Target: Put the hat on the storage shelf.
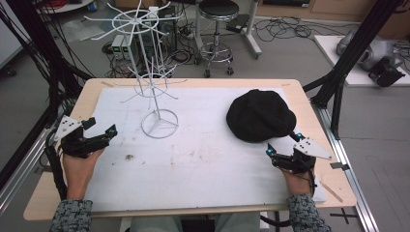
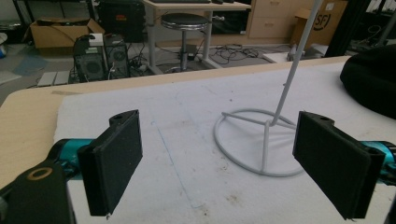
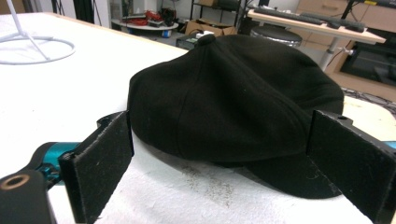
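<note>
So, a wooden table [image 1: 309, 104] carries a white mat [image 1: 203, 159] across most of its top. At the mat's far left stands a white wire display stand [image 1: 153, 82], its ring base flat on the mat. Over on the right lies a black cap [image 1: 261, 115], crown up. Just beside its near edge sits the right gripper [image 1: 283, 143], jaws spread wide and empty. Well apart, at the mat's left edge, the left gripper [image 1: 100, 126] also holds its jaws spread, facing the stand's base.

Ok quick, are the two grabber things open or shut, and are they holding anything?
Left gripper: open, holding nothing, near the white wire stand.
Right gripper: open, holding nothing, facing the black cap.
</note>
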{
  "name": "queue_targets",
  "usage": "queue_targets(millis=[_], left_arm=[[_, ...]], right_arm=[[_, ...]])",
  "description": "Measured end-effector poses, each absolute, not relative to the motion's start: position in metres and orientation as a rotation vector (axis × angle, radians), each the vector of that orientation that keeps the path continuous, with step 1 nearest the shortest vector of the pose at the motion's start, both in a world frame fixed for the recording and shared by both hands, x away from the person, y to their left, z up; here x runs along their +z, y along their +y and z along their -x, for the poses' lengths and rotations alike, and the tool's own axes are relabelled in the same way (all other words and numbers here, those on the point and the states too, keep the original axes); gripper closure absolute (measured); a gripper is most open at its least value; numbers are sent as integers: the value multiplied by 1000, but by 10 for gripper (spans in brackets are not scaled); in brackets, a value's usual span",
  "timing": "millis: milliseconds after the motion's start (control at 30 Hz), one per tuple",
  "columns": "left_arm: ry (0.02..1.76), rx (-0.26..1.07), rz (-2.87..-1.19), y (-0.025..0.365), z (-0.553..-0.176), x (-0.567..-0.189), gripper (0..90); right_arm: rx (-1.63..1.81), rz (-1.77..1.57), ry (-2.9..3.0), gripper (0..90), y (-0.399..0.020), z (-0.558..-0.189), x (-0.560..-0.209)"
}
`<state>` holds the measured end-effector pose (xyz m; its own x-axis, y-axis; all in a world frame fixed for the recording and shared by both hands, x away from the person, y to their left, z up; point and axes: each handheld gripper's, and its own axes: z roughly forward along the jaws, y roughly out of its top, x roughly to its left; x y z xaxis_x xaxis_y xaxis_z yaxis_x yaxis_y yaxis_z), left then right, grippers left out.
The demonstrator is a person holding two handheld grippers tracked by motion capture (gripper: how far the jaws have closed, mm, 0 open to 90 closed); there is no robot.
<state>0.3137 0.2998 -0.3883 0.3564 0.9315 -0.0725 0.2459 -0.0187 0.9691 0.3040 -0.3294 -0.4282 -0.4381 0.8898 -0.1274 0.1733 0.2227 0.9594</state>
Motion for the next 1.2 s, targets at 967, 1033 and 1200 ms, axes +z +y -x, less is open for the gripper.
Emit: queue_targets(millis=[967, 1033, 1200], left_arm=[[1108, 787, -1525, 301, -311, -388, 160], [1109, 788, -1525, 301, -311, -388, 160], [1108, 791, -1525, 302, -310, -388, 160]], right_arm=[[1287, -994, 1773, 66, -325, -310, -422], [1291, -997, 1770, 66, -325, -310, -422], [1283, -995, 1773, 66, -325, -310, -423]])
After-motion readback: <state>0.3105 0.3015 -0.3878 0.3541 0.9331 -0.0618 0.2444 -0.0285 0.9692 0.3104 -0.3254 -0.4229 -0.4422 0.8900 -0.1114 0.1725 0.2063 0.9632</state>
